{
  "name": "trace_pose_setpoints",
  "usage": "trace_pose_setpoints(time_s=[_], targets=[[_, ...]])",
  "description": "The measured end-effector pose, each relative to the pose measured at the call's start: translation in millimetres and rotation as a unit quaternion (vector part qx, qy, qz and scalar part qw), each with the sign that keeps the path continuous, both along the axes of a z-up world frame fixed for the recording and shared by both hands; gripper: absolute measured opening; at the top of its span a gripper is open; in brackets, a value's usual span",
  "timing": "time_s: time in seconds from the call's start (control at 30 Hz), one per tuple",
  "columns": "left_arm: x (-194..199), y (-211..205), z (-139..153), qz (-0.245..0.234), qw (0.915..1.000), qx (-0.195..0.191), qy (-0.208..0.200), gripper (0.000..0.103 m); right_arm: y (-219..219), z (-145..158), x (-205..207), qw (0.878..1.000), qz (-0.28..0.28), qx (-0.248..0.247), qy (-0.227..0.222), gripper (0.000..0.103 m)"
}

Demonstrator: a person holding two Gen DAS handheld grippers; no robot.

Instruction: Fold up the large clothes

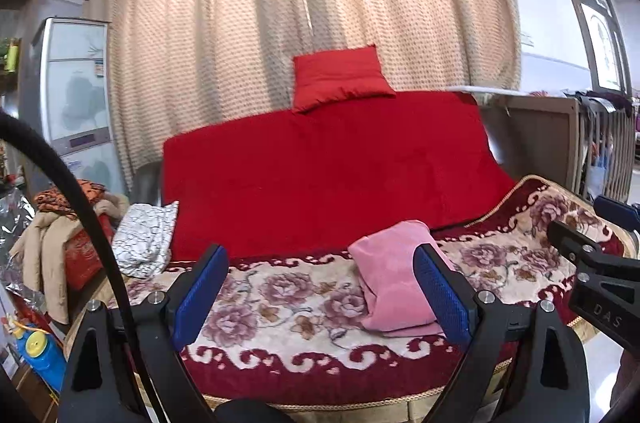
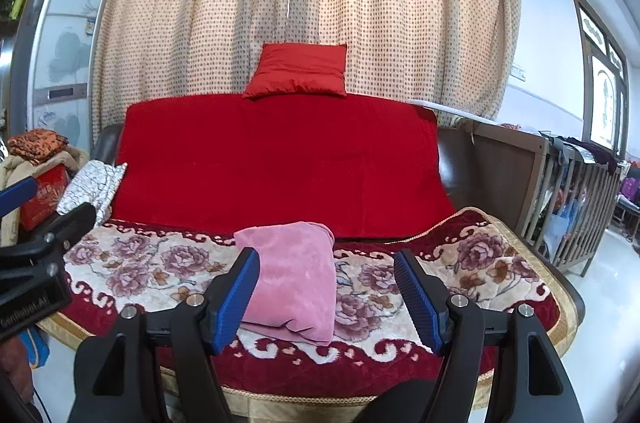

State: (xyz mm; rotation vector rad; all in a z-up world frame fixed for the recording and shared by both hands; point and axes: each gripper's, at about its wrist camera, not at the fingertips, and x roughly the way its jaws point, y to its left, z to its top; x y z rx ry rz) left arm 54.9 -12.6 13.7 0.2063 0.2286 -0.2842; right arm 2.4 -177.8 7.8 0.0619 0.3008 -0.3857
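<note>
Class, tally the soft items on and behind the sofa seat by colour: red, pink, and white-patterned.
Red: 2, the red cushion and the red cover
Pink: 1, the folded pink garment
White-patterned: 1, the white crackle-print cushion
Total: 4

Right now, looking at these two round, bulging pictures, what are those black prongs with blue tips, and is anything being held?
No robot here: a person carries a two-finger gripper in each hand, and each gripper has a wide-angle camera looking forward along its fingers, hence the bulging. One picture comes from the left gripper, the other from the right gripper. The blue tips are the gripping pads. Each camera also catches the other gripper at its edge. Both grippers stand open and hold nothing. Ahead lies a sofa seat under a flowered blanket, with a red cover over the back and a red pillow on top. On the blanket lies a folded pink garment, untouched by either gripper.
</note>
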Motion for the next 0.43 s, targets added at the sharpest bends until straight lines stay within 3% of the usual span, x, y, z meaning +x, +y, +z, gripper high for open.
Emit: trace_pose_setpoints(time_s=[0.27, 0.43], targets=[[31.5, -19.6, -12.0, -0.024, 0.9994, -0.01, 0.022, 0.094, -14.3, -17.5, 42.7, 0.999, 0.005, 0.001, 0.036, 0.074], [56.4, -20.8, -9.7, -0.026, 0.9992, -0.03, 0.001, 0.094, -20.3, -19.5, 73.4, 0.999, 0.01, -0.01, 0.041, 0.074]])
